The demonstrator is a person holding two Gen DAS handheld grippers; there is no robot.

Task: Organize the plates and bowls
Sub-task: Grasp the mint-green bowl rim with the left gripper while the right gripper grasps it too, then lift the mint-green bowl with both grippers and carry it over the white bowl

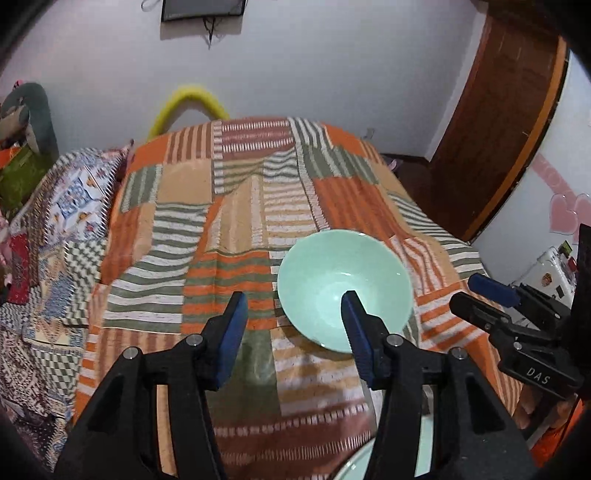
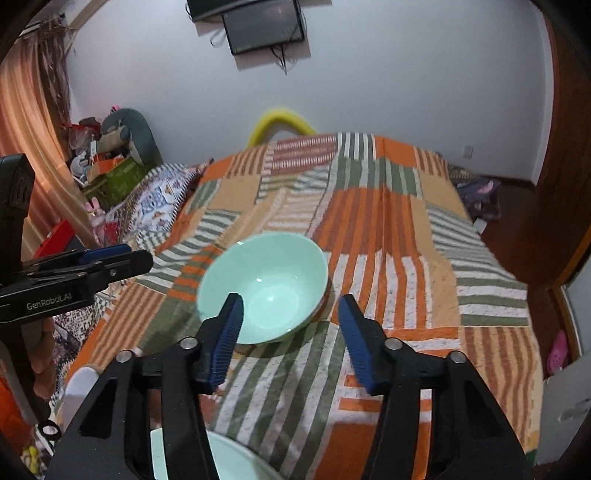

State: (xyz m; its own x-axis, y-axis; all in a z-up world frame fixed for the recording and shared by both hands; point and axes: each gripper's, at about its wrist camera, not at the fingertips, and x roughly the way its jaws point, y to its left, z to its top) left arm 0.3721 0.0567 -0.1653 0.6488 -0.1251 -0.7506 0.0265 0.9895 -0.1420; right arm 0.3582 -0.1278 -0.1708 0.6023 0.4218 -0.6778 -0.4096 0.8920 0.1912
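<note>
A mint-green bowl on a patchwork bed in a white-walled bedroom.

The bed (image 2: 406,229) fills the room's middle under an orange, green and tan striped cover, with a white wall (image 2: 369,74) behind carrying a dark screen (image 2: 264,27), a wooden door (image 1: 509,110) at the right, and a yellow arch (image 2: 280,120) past the far edge. The bowl (image 2: 266,288) sits upright toward the near edge of the bed; a second pale green dish (image 2: 229,461) shows at the very near edge. Both the left tongs (image 1: 293,321) and right tongs (image 2: 290,325) are released, spread wide, gripping nothing. Lettering reads "GenRobot.AI" and "DAS" on the tongs' bodies.
</note>
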